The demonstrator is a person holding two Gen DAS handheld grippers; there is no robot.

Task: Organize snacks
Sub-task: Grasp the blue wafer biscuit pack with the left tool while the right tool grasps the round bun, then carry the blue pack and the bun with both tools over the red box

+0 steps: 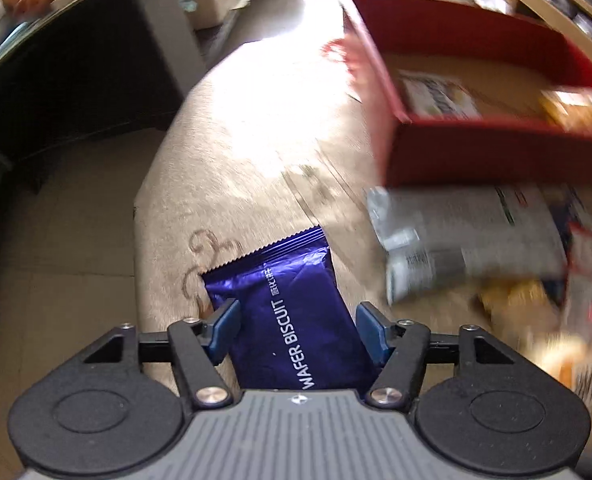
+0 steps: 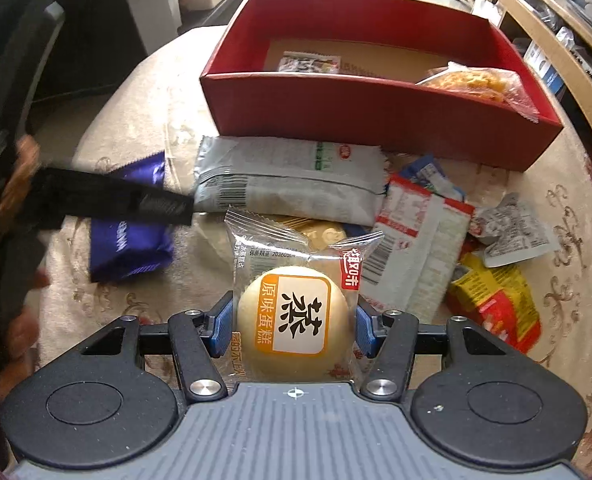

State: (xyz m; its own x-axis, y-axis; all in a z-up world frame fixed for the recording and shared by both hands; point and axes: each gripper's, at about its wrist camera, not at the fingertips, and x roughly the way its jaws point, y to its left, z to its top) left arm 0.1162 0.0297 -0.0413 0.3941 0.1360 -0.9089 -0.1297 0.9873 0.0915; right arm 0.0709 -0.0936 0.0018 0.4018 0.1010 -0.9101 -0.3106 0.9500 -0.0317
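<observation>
Round table (image 2: 144,92) under a cream cloth with brown scrollwork and a red floral print at one edge. Strong daylight glares across the cloth on the far side in the left wrist view. The left wrist view is motion-smeared on its right half.

Red box (image 2: 376,116), open-topped, brown card floor, sits on the far part of the table. Inside: a small printed packet (image 2: 310,63) at the back left and an orange snack in clear wrap (image 2: 476,80) leaning on the near right wall.

Loose pile just in front of the box: a grey-white packet (image 2: 292,178) lying flat, a red-and-white striped packet (image 2: 420,248), a blue-and-white wrapper (image 2: 430,174), a crumpled white wrapper (image 2: 512,228), a yellow-and-red packet (image 2: 496,300).

Left gripper (image 1: 296,330): blue pads either side of a purple wafer biscuit packet (image 1: 292,312), right pad at the wrapper edge, left pad close beside it; firm pressing cannot be told. In the right wrist view the packet lies at the left edge of the pile with a black arm of the left tool across it.

Right gripper (image 2: 294,328): both pads pinch a steamed cake in clear wrap (image 2: 296,320), near the pile's front.

Room: pale tiled floor, a dark desk and cardboard boxes to the left, light wood shelving (image 2: 556,56) to the right.
</observation>
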